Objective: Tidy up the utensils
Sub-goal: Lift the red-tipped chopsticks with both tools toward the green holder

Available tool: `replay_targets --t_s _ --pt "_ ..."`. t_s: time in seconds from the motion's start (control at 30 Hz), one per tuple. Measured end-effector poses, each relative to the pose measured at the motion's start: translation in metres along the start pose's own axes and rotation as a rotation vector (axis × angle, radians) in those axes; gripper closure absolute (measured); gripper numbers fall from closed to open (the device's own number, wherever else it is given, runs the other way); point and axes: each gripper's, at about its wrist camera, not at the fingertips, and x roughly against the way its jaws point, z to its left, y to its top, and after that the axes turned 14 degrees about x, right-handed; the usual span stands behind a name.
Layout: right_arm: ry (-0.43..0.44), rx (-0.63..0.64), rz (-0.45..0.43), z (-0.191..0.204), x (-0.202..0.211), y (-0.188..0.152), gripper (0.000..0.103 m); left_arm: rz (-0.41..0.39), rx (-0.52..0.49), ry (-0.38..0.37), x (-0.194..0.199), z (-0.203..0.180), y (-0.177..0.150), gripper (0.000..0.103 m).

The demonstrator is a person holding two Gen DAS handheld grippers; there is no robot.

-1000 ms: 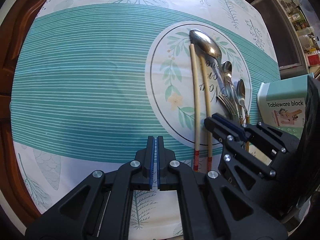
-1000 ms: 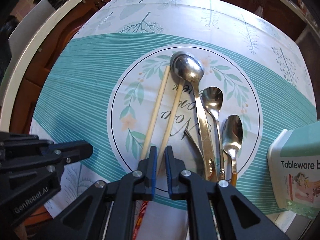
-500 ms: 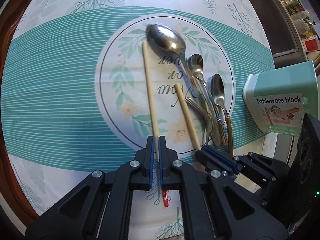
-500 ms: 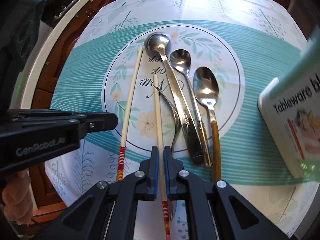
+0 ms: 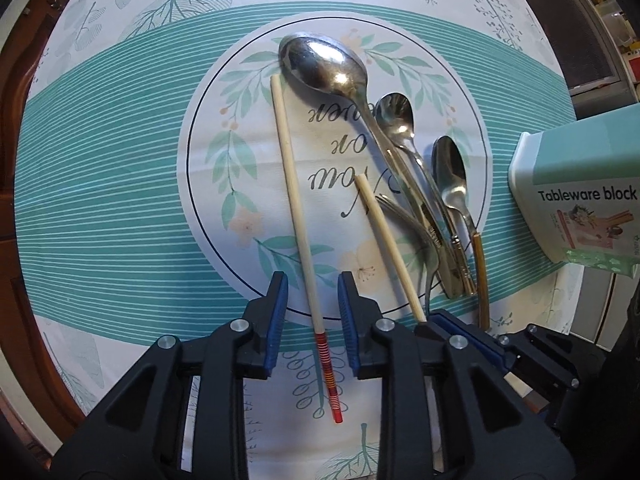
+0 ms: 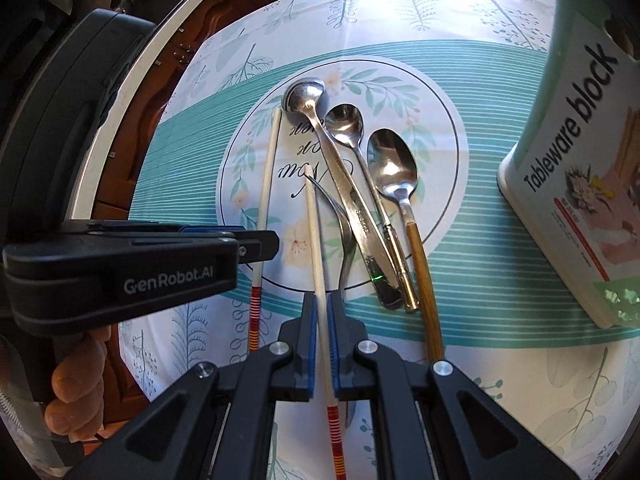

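Wooden chopsticks, two: one (image 5: 297, 216) lies on the table between my left fingers (image 5: 312, 314), which are opening clear of it; my right fingers (image 6: 323, 340) clamp the other (image 6: 316, 240). Three spoons (image 5: 360, 104) and one fork (image 5: 416, 228) lie beside them.

The tableware block (image 5: 580, 196) is cut off at the frame edge, the fork (image 6: 344, 236) partly hidden under cutlery.
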Motion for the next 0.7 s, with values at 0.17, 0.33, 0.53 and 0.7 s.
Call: replay_targets --t_s 0.17,0.33,0.53,0.7 --pt "0.007 -0.001 -0.001 0.000 -0.001 0.000 0.098 -0.024 -0.016 0.057 -0.001 -0.001 -0.001 0.080" --pt "0.027 -0.009 -0.003 -0.001 -0.002 0.000 0.098 -0.004 -0.043 0.089 -0.003 -0.007 -0.006 0.098" --pt "0.131 -0.036 -0.040 -0.007 0.008 -0.007 0.098 -0.001 -0.022 -0.034 0.004 0.010 -0.021 0.100" --pt "0.204 -0.023 -0.132 -0.008 0.029 -0.014 0.098 -0.135 -0.052 -0.144 0.043 0.018 -0.051 0.100"
